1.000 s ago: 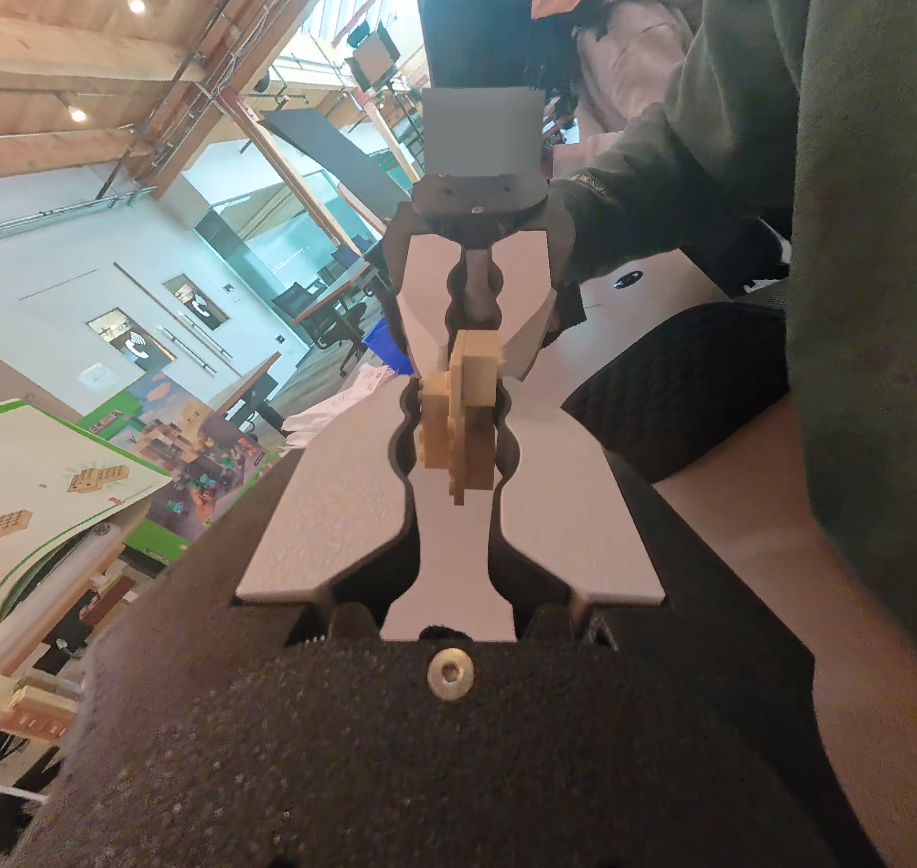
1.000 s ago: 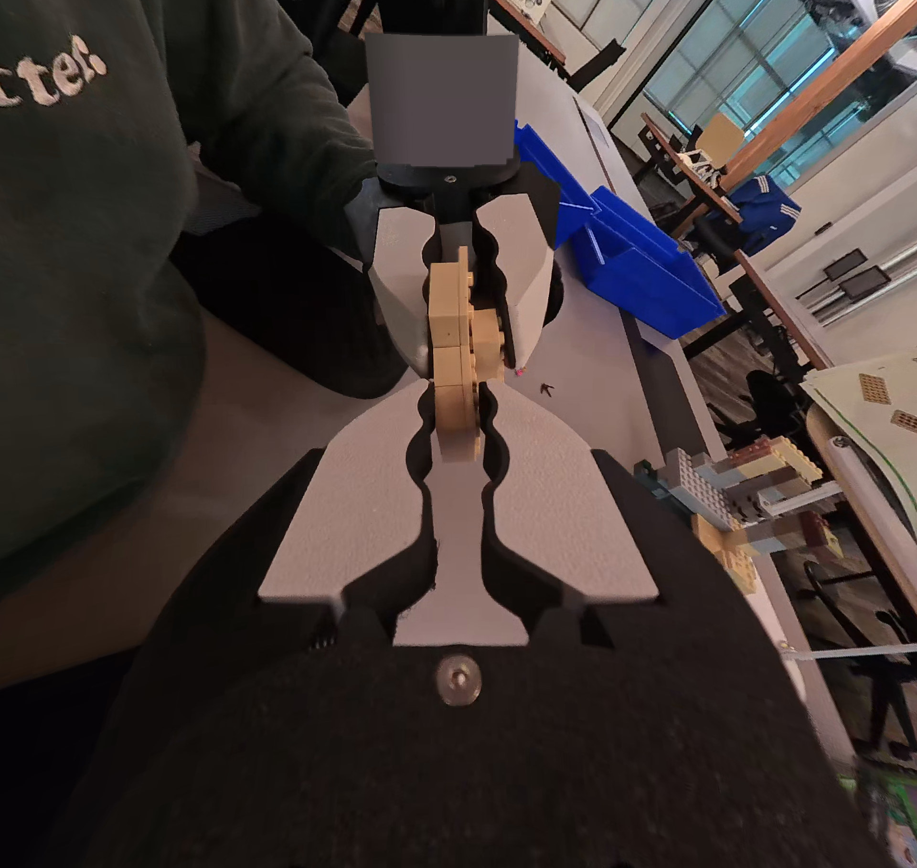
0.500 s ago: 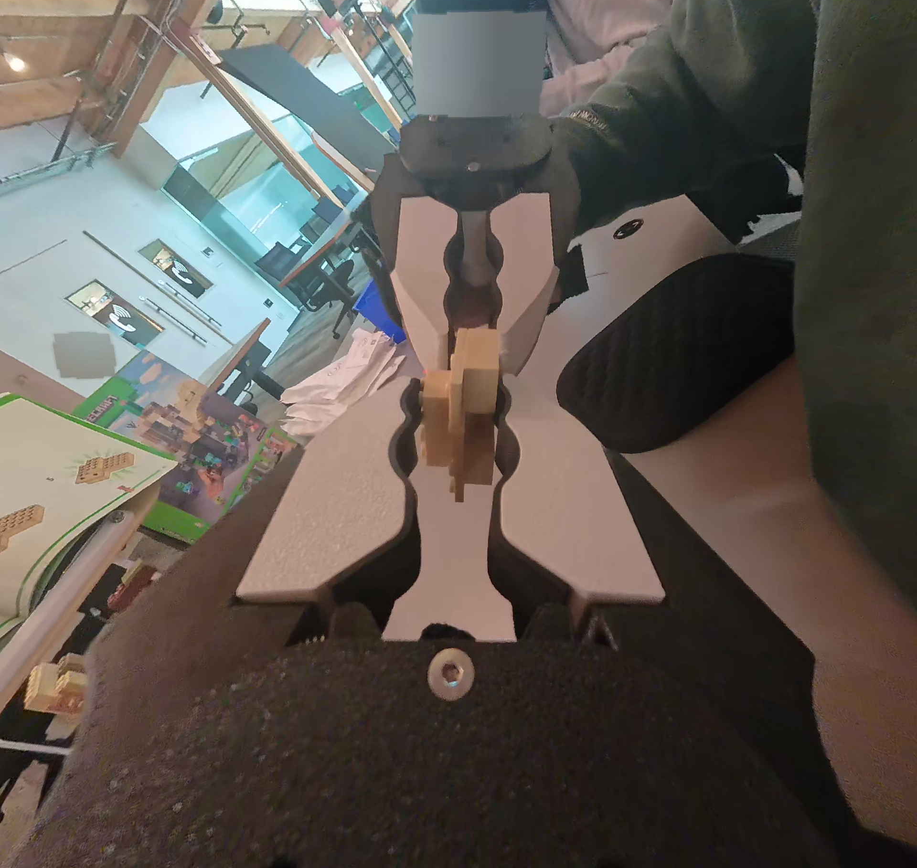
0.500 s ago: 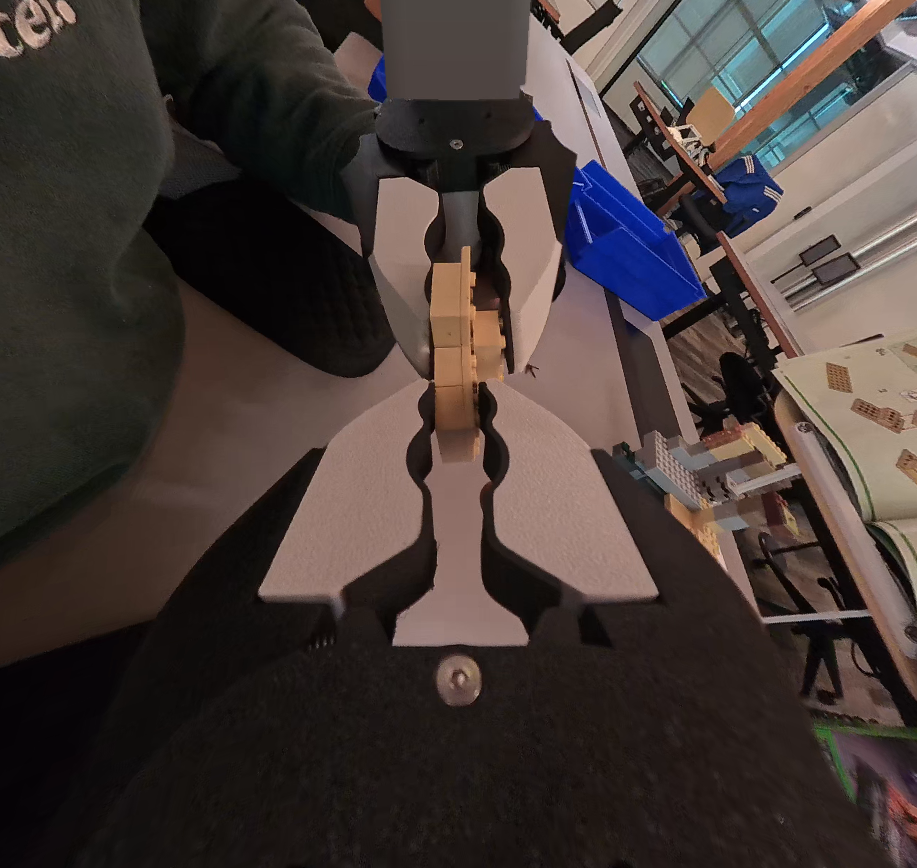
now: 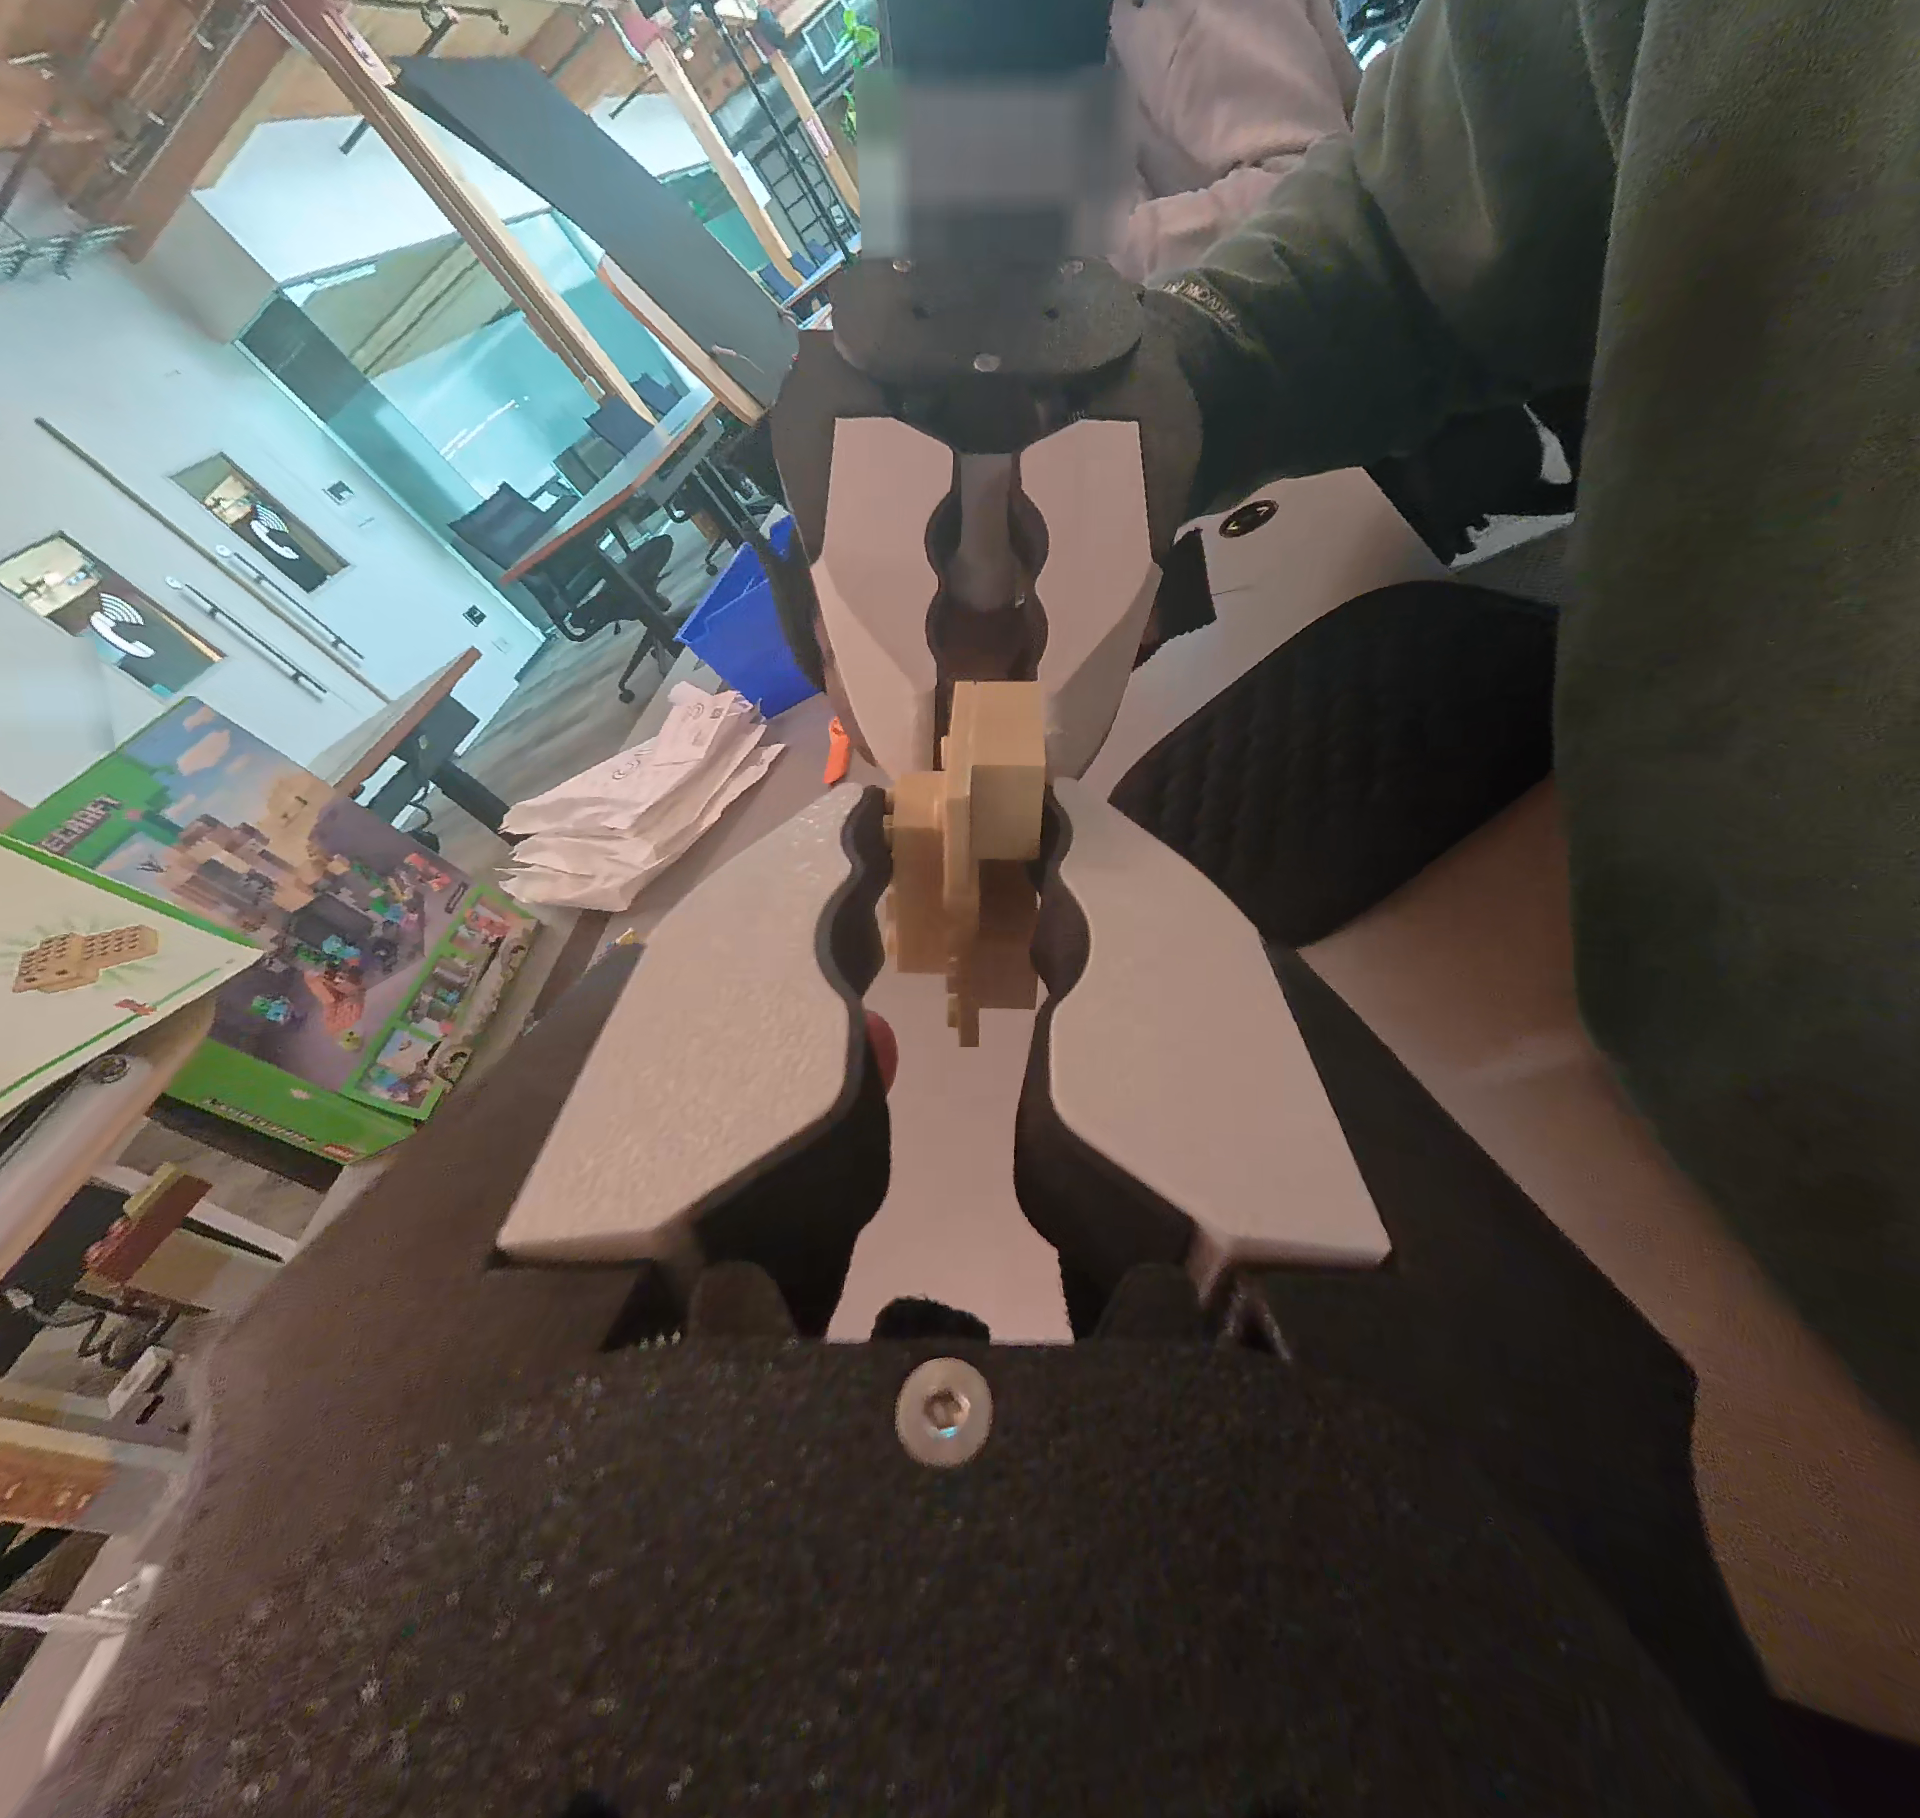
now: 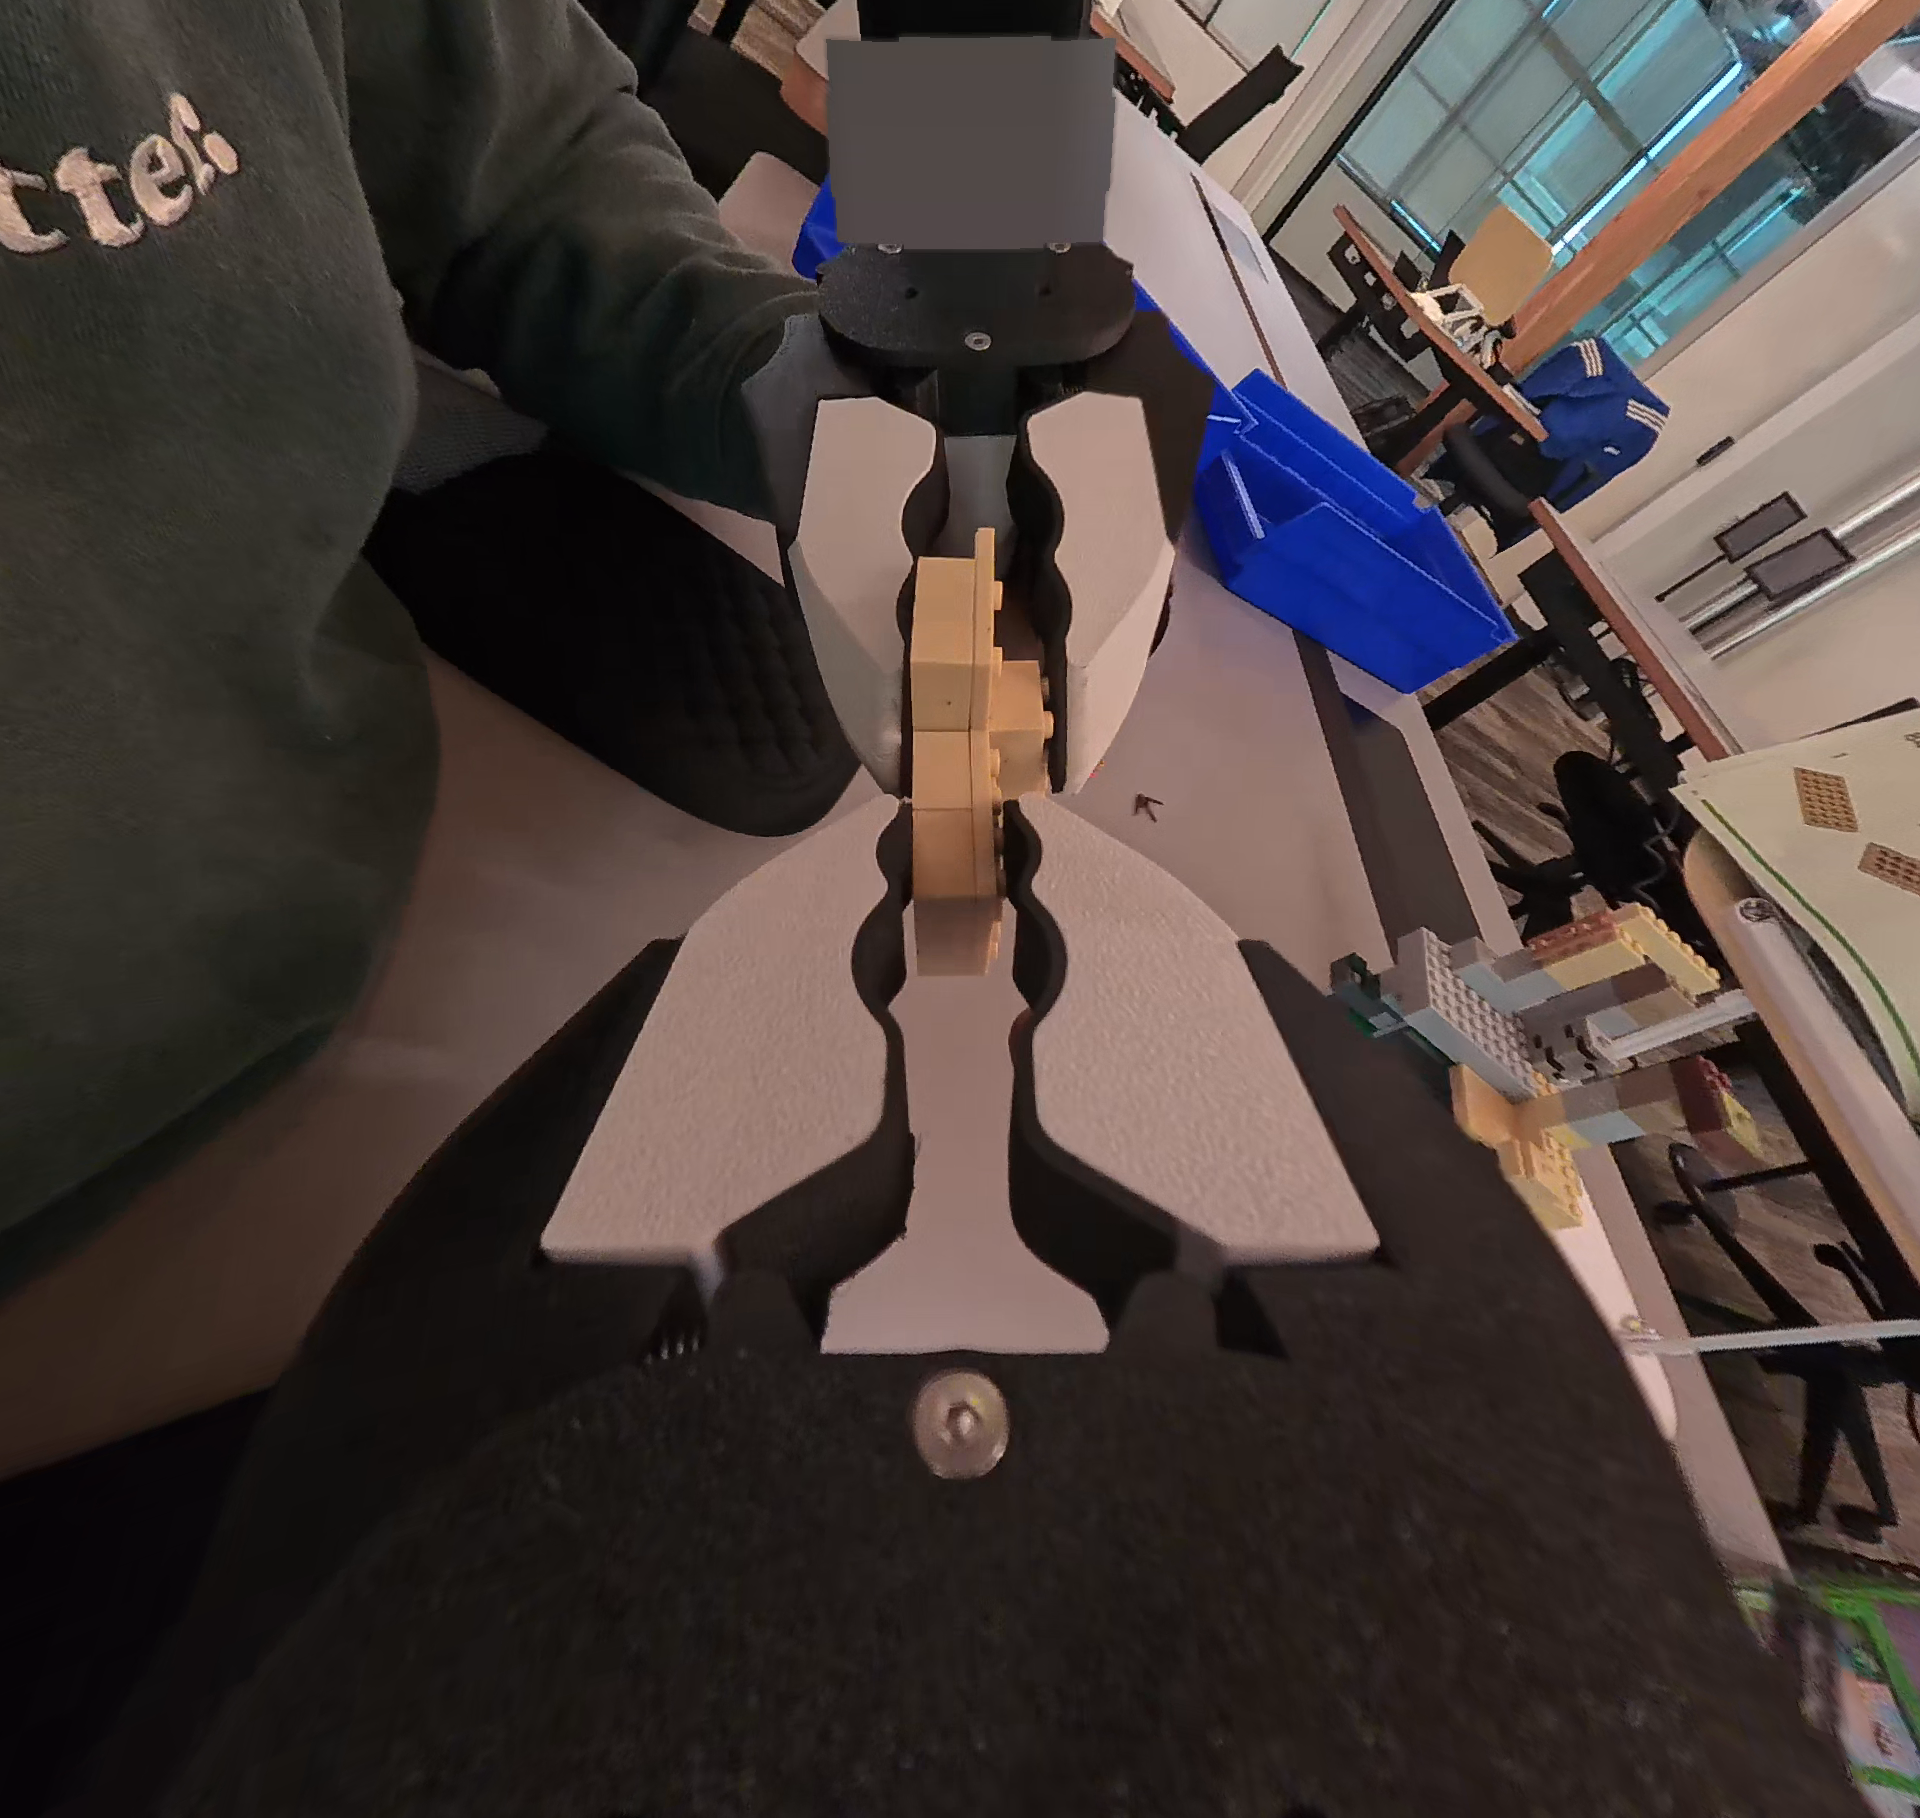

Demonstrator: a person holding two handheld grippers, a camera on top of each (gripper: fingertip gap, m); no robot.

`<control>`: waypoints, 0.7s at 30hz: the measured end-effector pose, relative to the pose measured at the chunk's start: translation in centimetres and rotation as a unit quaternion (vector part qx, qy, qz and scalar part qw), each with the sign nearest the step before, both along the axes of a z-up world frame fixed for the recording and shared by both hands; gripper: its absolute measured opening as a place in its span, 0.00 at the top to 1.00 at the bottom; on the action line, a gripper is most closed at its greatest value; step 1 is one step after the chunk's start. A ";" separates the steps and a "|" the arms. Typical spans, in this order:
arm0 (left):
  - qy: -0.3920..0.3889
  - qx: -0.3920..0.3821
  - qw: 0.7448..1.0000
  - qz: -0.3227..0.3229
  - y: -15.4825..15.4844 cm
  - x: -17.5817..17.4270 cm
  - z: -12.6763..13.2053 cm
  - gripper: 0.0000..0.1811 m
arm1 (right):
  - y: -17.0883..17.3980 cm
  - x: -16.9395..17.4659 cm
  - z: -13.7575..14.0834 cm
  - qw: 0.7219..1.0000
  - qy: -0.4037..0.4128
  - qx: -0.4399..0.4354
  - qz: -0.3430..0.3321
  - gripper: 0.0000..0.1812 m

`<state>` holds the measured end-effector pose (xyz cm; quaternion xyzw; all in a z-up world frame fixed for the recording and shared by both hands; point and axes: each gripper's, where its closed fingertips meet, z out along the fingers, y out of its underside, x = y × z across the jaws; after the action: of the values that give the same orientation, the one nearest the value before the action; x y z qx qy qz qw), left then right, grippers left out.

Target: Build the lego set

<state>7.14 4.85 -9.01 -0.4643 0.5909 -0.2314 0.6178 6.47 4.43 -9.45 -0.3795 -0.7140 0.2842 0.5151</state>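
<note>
Right now both grippers meet tip to tip in mid-air above the pale surface [image 6: 1226, 729], sharing one small tan lego sub-assembly [image 5: 971, 864]. Left gripper [image 5: 961, 895] has its fingers [image 5: 727, 1020] clamped on the near end of the tan piece; right gripper [image 6: 956, 885] has its fingers [image 6: 1164, 1041] clamped on the opposite end. Neither pair is fully together, the bricks fill the gap at the tips.

Likely reason for the two-sided hold: one side braces while the other presses, so bricks seat without the stack slipping. Judging by this, a press-fit or alignment step is under way, not a pick or place.

Tan lego sub-assembly look: several stacked tan bricks and thin plates, stepped outline, studs showing along one edge in the right wrist view, a darker brownish part on the underside in the left wrist view. Held edge-on, so exact brick count cannot be told.

Elsewhere: a partly built grey, tan and brown lego model [image 6: 1527, 1030] sits near the surface edge, well apart from the grippers. Open instruction booklet [image 5: 83, 958] and colourful lego box [image 5: 322, 947] lie to the left, white paper bags [image 5: 644, 812] beside them. Blue plastic bin [image 6: 1340, 553] farther back. Person's dark green sleeve [image 5: 1382, 241] behind the right gripper.
</note>
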 end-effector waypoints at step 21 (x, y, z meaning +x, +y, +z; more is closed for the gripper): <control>-0.054 -0.004 0.998 0.035 1.0 -0.5 0.0 0.85 | 1.0 -0.4 0.1 0.996 0.029 -0.064 -0.056 0.90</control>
<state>6.69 5.80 -9.01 -0.4738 0.5392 -0.2371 0.6546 6.09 5.46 -9.40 -0.4429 -0.6569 0.3107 0.5252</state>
